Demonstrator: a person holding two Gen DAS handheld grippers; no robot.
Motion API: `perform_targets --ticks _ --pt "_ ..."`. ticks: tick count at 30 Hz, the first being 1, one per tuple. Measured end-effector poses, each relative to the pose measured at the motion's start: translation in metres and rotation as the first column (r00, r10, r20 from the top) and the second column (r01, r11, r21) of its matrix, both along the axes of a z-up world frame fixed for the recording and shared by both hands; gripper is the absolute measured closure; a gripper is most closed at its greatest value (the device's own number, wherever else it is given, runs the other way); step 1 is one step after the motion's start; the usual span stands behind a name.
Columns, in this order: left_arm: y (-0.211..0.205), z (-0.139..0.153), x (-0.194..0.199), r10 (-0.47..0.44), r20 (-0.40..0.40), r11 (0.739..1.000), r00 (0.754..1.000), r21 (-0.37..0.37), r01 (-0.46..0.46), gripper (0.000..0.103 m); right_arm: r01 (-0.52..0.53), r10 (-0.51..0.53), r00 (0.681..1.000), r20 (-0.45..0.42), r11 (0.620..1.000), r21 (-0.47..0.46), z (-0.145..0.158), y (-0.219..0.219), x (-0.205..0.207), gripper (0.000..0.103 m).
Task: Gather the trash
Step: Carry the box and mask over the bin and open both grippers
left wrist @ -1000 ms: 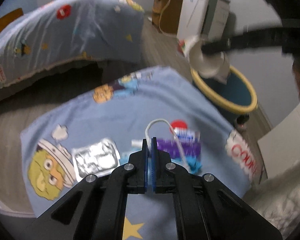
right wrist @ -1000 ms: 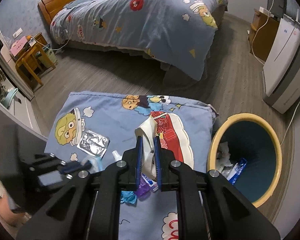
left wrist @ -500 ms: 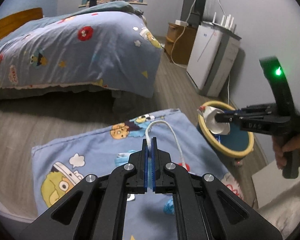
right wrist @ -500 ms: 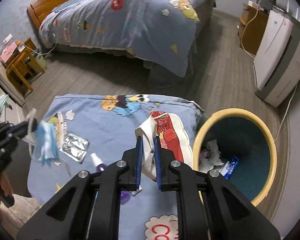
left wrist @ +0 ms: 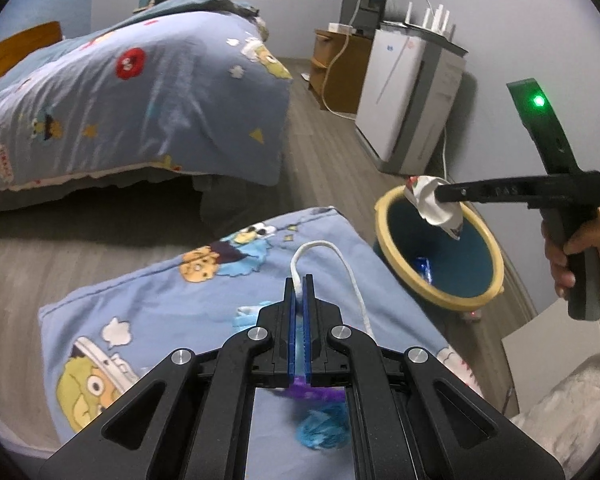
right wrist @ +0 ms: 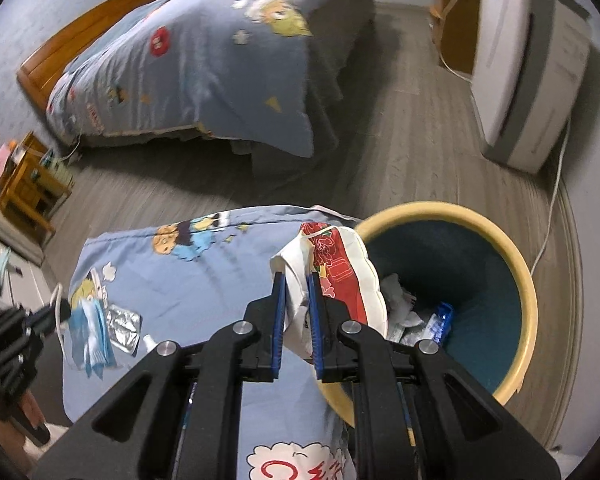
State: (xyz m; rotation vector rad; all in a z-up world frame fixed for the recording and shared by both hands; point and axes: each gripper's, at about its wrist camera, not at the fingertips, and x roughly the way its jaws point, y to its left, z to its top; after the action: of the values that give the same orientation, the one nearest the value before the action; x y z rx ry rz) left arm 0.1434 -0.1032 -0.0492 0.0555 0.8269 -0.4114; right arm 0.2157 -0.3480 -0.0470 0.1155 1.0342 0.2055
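Observation:
My left gripper (left wrist: 299, 280) is shut on the white ear loop (left wrist: 320, 246) of a blue face mask (right wrist: 90, 328). The mask dangles above the cartoon-print cushion (left wrist: 172, 304). In the right wrist view the left gripper (right wrist: 58, 312) shows at the far left. My right gripper (right wrist: 296, 280) is shut on a crumpled white-and-red wrapper (right wrist: 332, 264). From the left wrist view, the right gripper (left wrist: 440, 195) holds that wrapper (left wrist: 434, 206) over the near rim of the yellow-rimmed bin (left wrist: 496, 280). Several scraps lie inside the bin (right wrist: 528, 292).
On the cushion lie a foil blister pack (right wrist: 122, 326), a purple wrapper (left wrist: 308, 392) and a blue crumple (left wrist: 324, 428). Beyond stand a bed (left wrist: 140, 92), a white appliance (left wrist: 404, 92) with a cable, and a wooden cabinet (left wrist: 340, 68). A hand (left wrist: 580, 256) grips the right handle.
The left gripper has lifted the mask off the cushion by its loop. The right gripper has carried the wrapper rightward from over the cushion to the bin's rim.

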Motion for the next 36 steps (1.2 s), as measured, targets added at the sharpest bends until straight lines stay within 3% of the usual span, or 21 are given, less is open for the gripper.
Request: perform_targets --ticks 4,9,17,27,36 --pt "-0.028 -0.003 0.003 -0.049 -0.004 0.998 0.999 0.04 0.049 0.099 0.037 -0.037 0.999 -0.002 0.999 -0.022 -0.004 -0.018 0.005 0.092" --pt "-0.066 -0.003 0.008 -0.096 -0.013 0.995 0.995 0.007 0.096 0.099 0.087 -0.086 0.995 -0.041 0.996 0.016 -0.014 -0.042 0.008 0.092" --pt "-0.129 -0.001 0.022 -0.188 -0.015 0.982 0.982 0.007 0.188 0.099 0.159 -0.159 0.985 -0.073 0.987 -0.009 -0.028 -0.072 0.011 0.092" --pt "-0.18 -0.011 0.049 -0.214 -0.031 0.977 0.976 -0.008 0.214 0.099 0.257 -0.256 0.963 -0.081 0.966 0.01 -0.035 -0.107 0.011 0.092" --pt "-0.214 -0.031 0.058 -0.249 -0.048 0.967 0.967 0.049 0.251 0.099 0.297 -0.292 0.952 -0.097 0.954 0.04 -0.039 -0.121 0.011 0.092"
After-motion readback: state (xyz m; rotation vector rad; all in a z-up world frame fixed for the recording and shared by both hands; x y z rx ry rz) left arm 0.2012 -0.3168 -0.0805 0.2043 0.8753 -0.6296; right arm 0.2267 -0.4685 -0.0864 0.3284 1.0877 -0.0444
